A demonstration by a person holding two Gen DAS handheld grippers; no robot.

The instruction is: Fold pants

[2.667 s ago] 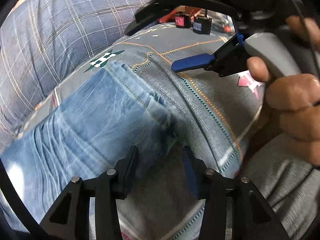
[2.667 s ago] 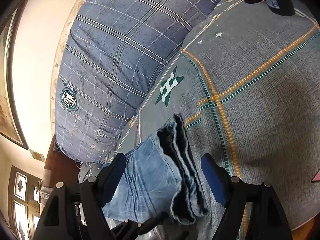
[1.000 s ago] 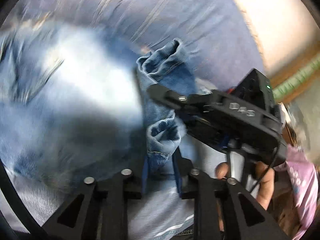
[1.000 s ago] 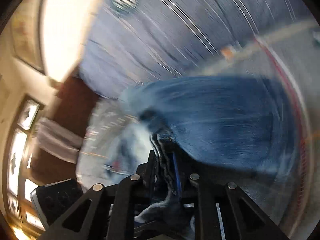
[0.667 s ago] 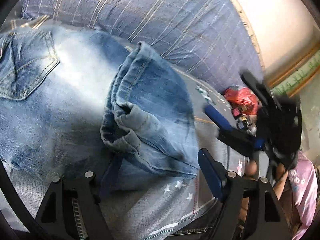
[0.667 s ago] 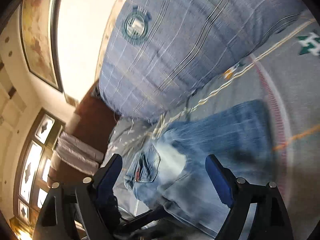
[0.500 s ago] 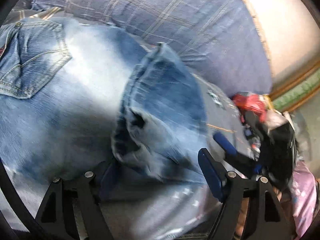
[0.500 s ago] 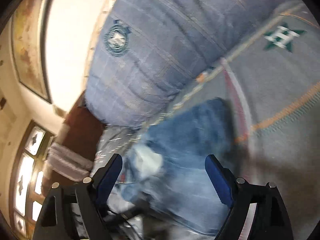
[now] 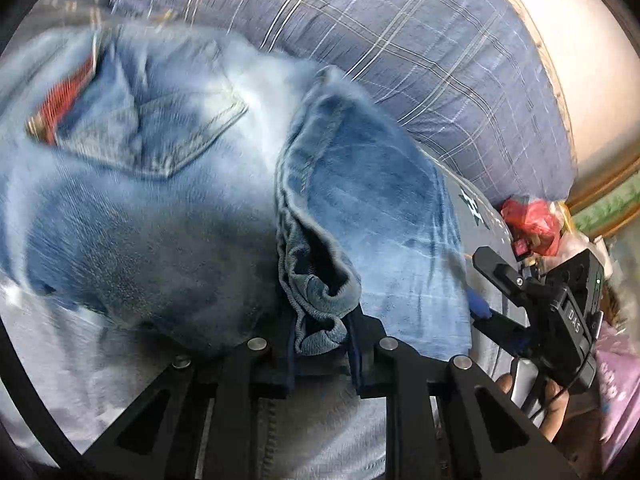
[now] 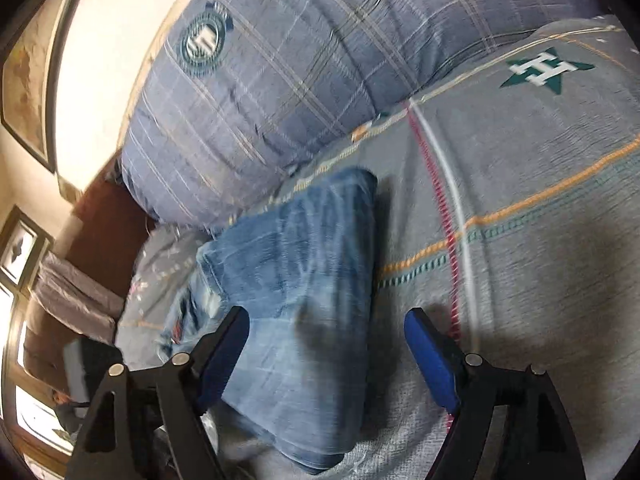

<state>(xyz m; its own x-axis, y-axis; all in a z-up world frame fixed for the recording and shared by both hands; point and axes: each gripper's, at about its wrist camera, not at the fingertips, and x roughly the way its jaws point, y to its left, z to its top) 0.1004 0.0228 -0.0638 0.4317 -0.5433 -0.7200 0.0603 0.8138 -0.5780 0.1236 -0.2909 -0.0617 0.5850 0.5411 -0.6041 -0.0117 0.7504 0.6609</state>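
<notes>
Light blue jeans [image 9: 152,184] lie on a grey bedspread, the legs folded back over the seat with its back pocket. My left gripper [image 9: 320,340] is shut on the bunched hem [image 9: 320,300] of the folded legs at its near edge. In the right wrist view the jeans [image 10: 304,280] lie as a folded slab. My right gripper [image 10: 328,344] is open and empty just above the slab's near end. It also shows in the left wrist view [image 9: 480,280], at the fold's right edge.
A big blue plaid pillow [image 10: 300,60] lies along the far side of the bed. The grey bedspread [image 10: 520,220] with orange stripes stretches to the right. A red bag [image 9: 532,220] and small items sit at the bed's far corner.
My left gripper, open half a second ago, has shut on the hem of the folded legs. My right gripper stayed open and dropped closer over the folded jeans.
</notes>
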